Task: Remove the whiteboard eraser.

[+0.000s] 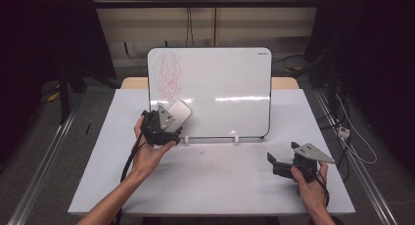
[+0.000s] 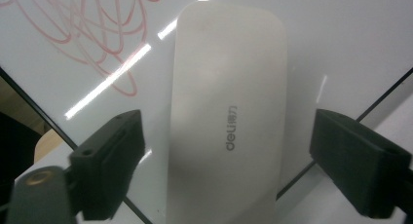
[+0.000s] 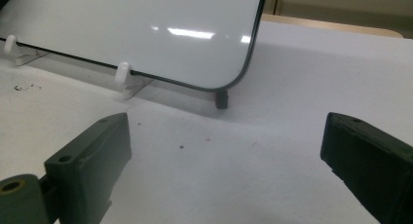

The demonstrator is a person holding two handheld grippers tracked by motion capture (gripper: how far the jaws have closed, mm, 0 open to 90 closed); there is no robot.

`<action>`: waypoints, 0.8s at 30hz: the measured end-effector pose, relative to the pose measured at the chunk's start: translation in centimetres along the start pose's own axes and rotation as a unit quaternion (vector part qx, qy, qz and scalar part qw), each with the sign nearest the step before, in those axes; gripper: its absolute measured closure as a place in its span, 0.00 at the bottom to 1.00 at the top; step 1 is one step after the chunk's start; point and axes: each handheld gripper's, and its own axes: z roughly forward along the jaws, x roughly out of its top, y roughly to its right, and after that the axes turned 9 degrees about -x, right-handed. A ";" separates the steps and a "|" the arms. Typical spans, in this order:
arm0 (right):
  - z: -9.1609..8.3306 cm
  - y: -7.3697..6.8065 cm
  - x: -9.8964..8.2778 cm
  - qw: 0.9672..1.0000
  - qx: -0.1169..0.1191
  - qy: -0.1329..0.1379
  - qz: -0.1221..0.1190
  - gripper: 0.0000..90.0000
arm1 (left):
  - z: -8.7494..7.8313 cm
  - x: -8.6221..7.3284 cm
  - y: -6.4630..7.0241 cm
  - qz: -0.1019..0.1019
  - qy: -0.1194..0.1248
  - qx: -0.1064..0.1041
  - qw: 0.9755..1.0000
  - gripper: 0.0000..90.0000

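While jaws flank it | eraser [image 2: 226,121] between left hand-held gripper [image 2: 234,160] jaws

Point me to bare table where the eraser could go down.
Free: the table between the two hands, front of the whiteboard, and the strip right of it. Crowded: around the left gripper and eraser against the board.

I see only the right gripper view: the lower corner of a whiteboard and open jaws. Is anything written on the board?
Observer: Yes, a red scribble sits in the upper left part of the whiteboard.
Operator: Where is the left gripper?
Observer: The left gripper is at the board just below the scribble, with a white eraser between its jaws.
Operator: Is it gripping the eraser?
Observer: Not yet; the left gripper view shows a gap on each side.
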 end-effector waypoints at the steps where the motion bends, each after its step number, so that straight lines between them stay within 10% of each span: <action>1: 0.0 0.0 0.0 1.000 0.000 0.000 0.001 0.05 | 0.2 0.0 0.0 0.001 0.007 0.004 1.000 0.20; 24: 0.1 -0.3 0.1 1.000 0.004 0.001 -0.005 0.05 | 2.5 0.1 0.8 0.058 -0.026 0.029 0.998 0.29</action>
